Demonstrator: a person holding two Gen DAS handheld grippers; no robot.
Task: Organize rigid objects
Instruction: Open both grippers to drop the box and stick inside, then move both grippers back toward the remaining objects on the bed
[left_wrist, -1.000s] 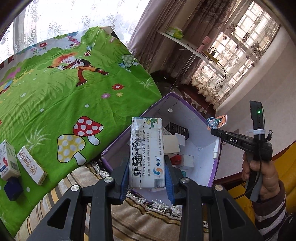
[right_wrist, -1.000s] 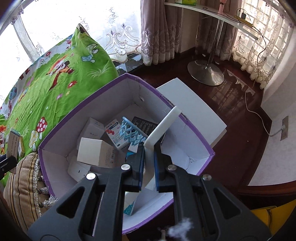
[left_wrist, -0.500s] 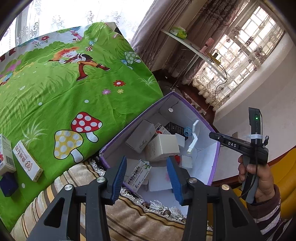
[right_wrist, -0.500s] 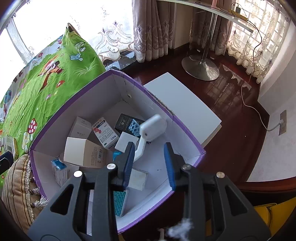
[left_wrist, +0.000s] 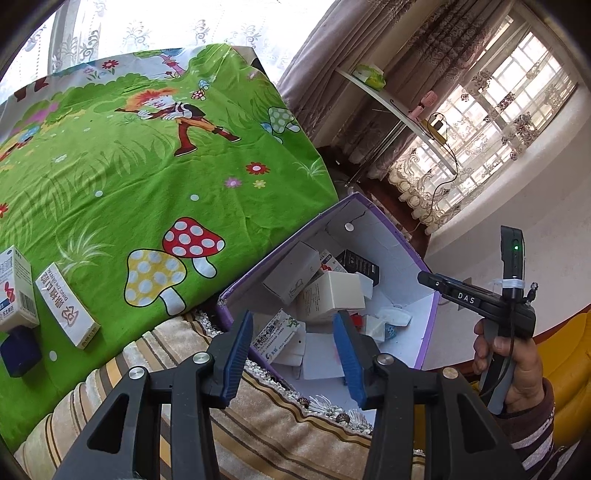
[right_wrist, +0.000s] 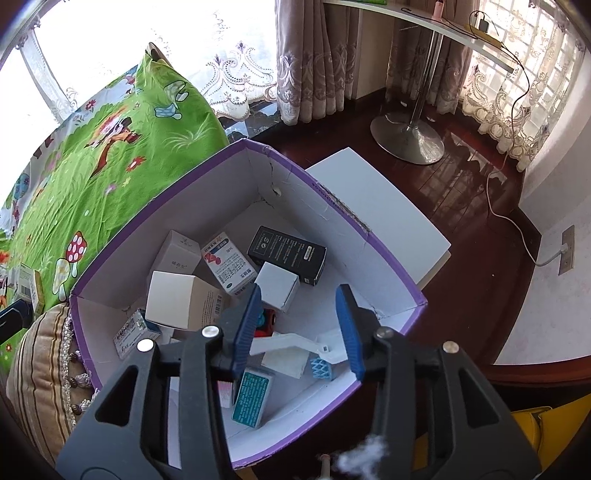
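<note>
A purple-rimmed cardboard box (left_wrist: 428, 332) (right_wrist: 388, 258) holds several small cartons. My left gripper (left_wrist: 295, 332) is open and empty above its near edge; the white medicine carton (left_wrist: 277, 334) lies in the box just beyond the fingers. My right gripper (right_wrist: 301, 314) is open and empty over the box; the white scraper with a blue end (right_wrist: 299, 347) lies on the box floor between the fingers. Two cartons (left_wrist: 66, 310) (left_wrist: 16, 291) and a dark blue block (left_wrist: 18, 350) lie on the green sheet at left.
The green cartoon bedsheet (left_wrist: 129, 166) lies left of the box. A striped tasselled cushion (left_wrist: 277, 424) (right_wrist: 40, 369) sits under the box's near side. A white stool (right_wrist: 388, 206), a dark wood floor, a chrome stand base (right_wrist: 406, 136) and a cable lie beyond.
Both grippers have opened. The left one dropped the white medicine carton into the box; the right one dropped the white scraper, which now lies flat on the box floor.
</note>
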